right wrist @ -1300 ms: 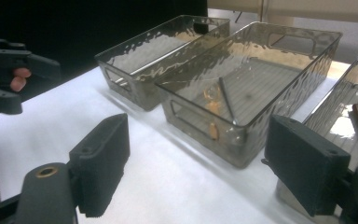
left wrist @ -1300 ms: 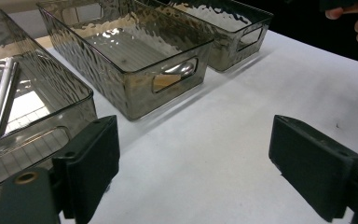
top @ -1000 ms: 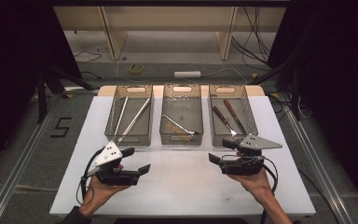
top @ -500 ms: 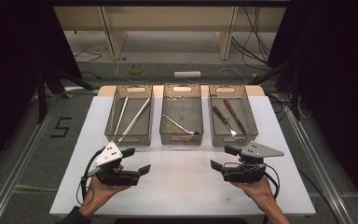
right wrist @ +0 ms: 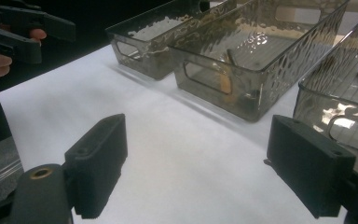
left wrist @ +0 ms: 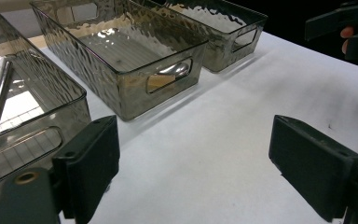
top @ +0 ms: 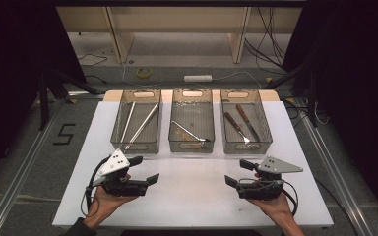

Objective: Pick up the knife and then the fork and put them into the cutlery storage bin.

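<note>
Three smoky clear trays stand in a row at the back of the white table top [top: 192,201]. The left tray [top: 135,147] holds long metal rods [top: 145,123]. A metal utensil [top: 189,132] lies in the middle tray [top: 191,146]. Brown-handled cutlery [top: 236,123] rests in the right tray [top: 248,147]. My left gripper [top: 144,169] hovers open in front of the left tray, nothing between its jaws. Open and empty too, my right gripper [top: 238,173] sits in front of the right tray. In the left gripper view the left gripper [left wrist: 198,177] faces bare table.
The trays' front walls sit a short way beyond both grippers. Dark floor with cables and a roll of tape [top: 144,72] lies behind the table. Metal rails [top: 24,162] run along both sides. The right gripper [left wrist: 349,28] shows far off in the left gripper view.
My right gripper has drawn back from the right tray toward the near edge of the table. The left gripper has hardly moved. Both stay open.
</note>
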Tool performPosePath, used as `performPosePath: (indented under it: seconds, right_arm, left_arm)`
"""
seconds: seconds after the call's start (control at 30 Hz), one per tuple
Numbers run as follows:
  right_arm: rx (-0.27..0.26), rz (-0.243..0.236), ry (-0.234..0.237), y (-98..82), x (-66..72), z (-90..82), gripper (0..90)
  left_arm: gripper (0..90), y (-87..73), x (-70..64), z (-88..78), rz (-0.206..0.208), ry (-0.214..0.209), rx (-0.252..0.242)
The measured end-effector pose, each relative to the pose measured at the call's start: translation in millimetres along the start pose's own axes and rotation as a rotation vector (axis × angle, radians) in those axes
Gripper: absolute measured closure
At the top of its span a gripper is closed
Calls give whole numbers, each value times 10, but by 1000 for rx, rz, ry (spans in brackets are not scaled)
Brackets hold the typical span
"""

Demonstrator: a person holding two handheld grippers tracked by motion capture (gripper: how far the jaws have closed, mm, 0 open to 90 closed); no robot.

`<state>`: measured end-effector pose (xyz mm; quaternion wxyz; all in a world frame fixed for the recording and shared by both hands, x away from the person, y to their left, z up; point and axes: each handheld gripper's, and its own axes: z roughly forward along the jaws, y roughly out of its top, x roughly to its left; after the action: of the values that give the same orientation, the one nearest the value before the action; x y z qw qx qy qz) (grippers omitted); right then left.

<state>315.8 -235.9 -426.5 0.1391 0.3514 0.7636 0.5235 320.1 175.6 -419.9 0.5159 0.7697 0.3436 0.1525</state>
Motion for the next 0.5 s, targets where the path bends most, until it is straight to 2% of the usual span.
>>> performPosePath:
  seconds: [0.5]
  right_arm:
    - [8, 5, -14, -56, 9, -33, 205]
  left_arm:
    - [157, 1, -2, 2, -1, -2, -2]
